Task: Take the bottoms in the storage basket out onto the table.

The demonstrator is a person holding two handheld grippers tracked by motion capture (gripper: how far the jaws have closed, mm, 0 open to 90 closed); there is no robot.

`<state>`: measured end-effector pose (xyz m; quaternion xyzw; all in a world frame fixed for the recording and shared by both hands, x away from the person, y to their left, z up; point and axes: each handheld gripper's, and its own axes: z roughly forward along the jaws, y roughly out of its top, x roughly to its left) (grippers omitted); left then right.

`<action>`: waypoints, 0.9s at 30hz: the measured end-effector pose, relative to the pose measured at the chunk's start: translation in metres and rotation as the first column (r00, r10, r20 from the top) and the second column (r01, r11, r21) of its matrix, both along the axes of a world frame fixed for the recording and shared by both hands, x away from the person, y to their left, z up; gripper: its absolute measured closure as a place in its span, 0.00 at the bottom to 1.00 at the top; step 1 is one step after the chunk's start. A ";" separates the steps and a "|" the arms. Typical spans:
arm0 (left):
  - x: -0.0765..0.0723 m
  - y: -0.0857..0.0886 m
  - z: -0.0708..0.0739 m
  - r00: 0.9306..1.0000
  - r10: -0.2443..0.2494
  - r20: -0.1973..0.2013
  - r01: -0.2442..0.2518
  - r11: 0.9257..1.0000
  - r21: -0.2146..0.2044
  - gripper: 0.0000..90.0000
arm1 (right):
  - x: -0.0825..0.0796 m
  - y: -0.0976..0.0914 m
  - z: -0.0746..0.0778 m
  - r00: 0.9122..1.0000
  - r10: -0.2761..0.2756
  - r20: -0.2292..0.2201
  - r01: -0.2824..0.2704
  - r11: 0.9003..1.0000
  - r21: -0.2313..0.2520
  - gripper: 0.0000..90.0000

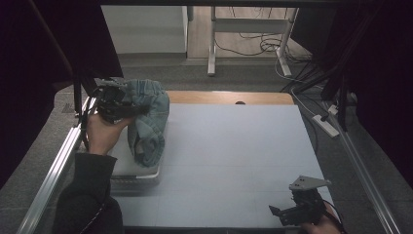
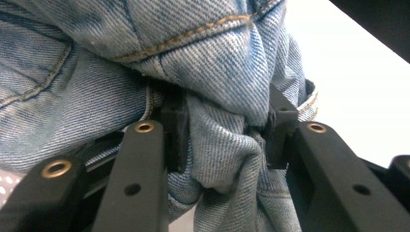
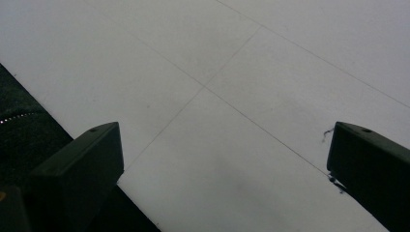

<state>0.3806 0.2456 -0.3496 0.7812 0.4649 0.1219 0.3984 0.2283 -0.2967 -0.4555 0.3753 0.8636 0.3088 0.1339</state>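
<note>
the left gripper (image 1: pixel 127 110) has a thick fold of the denim garment (image 1: pixel 148 119) pinched between its jaws, and the left gripper view shows it well: the jeans fabric (image 2: pixel 227 116) bunches into a tight wad squeezed from both sides, seams and orange stitching wrapping over the top. in the high view the garment hangs in a crumpled bundle at the left edge of the table (image 1: pixel 234 161), raised over a white tray or bin (image 1: pixel 141 173) that sits just beneath it; whether the lowest folds touch the tray is hard to tell. the right gripper (image 1: pixel 285 214) waits at the near right corner, well apart from the cloth, jaws spread wide over the bare pale surface (image 3: pixel 232 96), holding nothing.

the step in hand looks like lifting the jeans out of the tray and bringing them onto the open table. to do it well, the left grip should stay firm, since the pinch is on a bunched fold and denim is heavy enough to slide out if the squeeze eases. a lift high enough for the hanging end to clear the tray's rim, then a smooth carry toward the centre, would avoid dragging the tray along. the right gripper is free, so it could come across and take a loose edge or waistband, letting the two spread the cloth rather than dropping it in a heap.
</note>
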 end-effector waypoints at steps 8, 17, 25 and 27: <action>-0.008 -0.013 0.012 0.998 -0.037 0.047 0.037 0.999 0.004 0.69 | 0.000 0.000 0.000 1.000 0.000 0.001 0.000 1.000 0.003 0.00; -0.017 -0.032 0.024 0.992 -0.099 0.083 0.100 0.995 -0.007 0.69 | 0.000 -0.001 0.000 1.000 0.001 0.000 -0.001 1.000 0.005 0.00; -0.019 -0.055 0.026 0.983 -0.164 0.082 0.166 0.986 -0.016 0.69 | 0.000 -0.001 0.000 1.000 0.001 -0.002 -0.001 1.000 0.006 0.00; -0.019 -0.061 0.025 0.980 -0.179 0.085 0.181 0.983 -0.012 0.69 | 0.000 0.000 0.000 1.000 -0.001 0.000 0.001 1.000 0.007 0.00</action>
